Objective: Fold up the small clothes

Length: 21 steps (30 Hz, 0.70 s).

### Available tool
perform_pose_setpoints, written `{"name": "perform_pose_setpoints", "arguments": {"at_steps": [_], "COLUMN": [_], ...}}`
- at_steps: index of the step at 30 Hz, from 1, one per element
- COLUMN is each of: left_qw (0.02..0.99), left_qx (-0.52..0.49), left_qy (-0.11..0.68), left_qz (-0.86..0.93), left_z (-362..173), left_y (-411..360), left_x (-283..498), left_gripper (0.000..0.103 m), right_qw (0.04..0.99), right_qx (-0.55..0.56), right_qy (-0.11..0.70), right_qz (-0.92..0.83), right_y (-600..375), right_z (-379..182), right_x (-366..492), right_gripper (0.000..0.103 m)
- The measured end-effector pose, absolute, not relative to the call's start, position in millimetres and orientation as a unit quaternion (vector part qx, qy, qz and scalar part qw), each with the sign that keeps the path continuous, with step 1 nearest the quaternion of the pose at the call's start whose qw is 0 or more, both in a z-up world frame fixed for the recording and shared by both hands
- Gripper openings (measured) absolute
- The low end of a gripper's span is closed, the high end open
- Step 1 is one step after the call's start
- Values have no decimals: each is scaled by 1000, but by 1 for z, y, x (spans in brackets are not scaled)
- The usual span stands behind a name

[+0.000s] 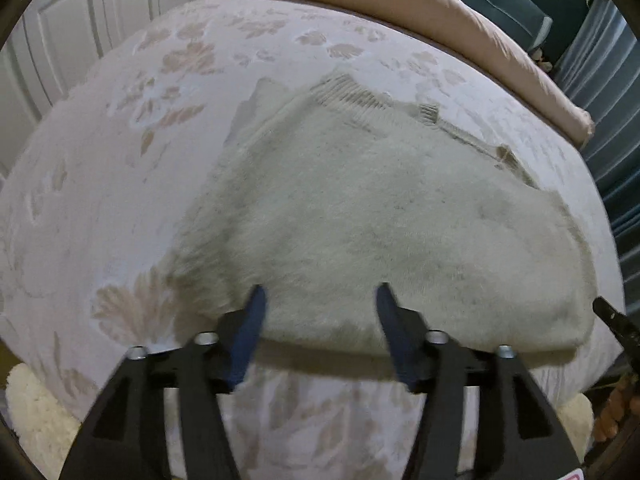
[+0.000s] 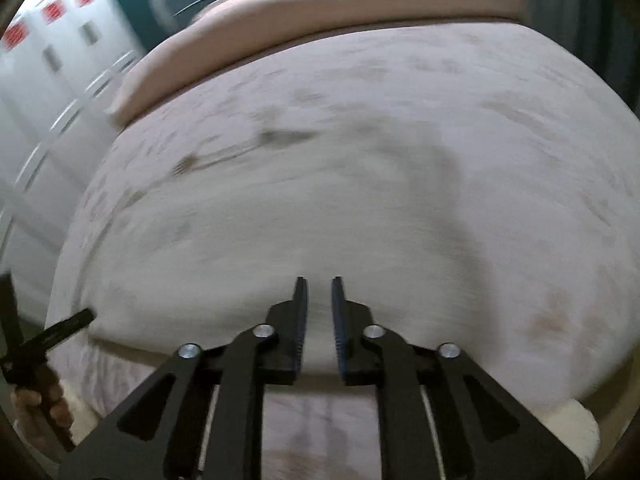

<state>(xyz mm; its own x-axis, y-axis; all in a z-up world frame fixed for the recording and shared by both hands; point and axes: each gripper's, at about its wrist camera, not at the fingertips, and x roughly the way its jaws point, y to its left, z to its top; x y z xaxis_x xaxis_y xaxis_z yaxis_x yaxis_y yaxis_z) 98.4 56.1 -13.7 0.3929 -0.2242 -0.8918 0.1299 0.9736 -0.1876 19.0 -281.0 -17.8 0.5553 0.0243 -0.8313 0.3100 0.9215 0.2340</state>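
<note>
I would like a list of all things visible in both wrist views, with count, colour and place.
sweater: one, off-white, fuzzy, lying folded on the bed near its front edge
bed cover: one, pale with beige leaf pattern, under the sweater
duvet: one, pinkish beige, along the far side of the bed
headboard: one, teal, behind the duvet
wardrobe doors: white, far left
rug: one, cream, fluffy, on the floor by the bed
left tongs: black with blue pads, open above the sweater's near edge, holding nothing
right tongs: black, nearly closed, nothing between them

Dim fisheye views, right perhaps motion-blurred
</note>
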Motion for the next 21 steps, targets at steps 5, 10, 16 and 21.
{"name": "perform_pose_setpoints", "arguments": {"at_steps": [5,10,16,21], "left_qw": [821,831,841,805], "left_qx": [-34,-89,-168,-230], "left_qy": [563,541,513,546], "left_qz": [-91,-94,-24,-30], "left_z": [-30,-6,9,-19], "left_y": [58,82,134,158], "left_x": [101,92,110,130], "left_gripper": [58,58,69,69], "right_qw": [841,857,854,827], "right_qx": [139,163,137,90], "right_qy": [515,487,502,555], "right_qz": [-84,-42,14,2], "right_y": [-259,-237,-179,-153], "right_z": [-63,-10,-16,-62], "right_x": [40,55,125,139], "right_gripper": [20,23,23,23]}}
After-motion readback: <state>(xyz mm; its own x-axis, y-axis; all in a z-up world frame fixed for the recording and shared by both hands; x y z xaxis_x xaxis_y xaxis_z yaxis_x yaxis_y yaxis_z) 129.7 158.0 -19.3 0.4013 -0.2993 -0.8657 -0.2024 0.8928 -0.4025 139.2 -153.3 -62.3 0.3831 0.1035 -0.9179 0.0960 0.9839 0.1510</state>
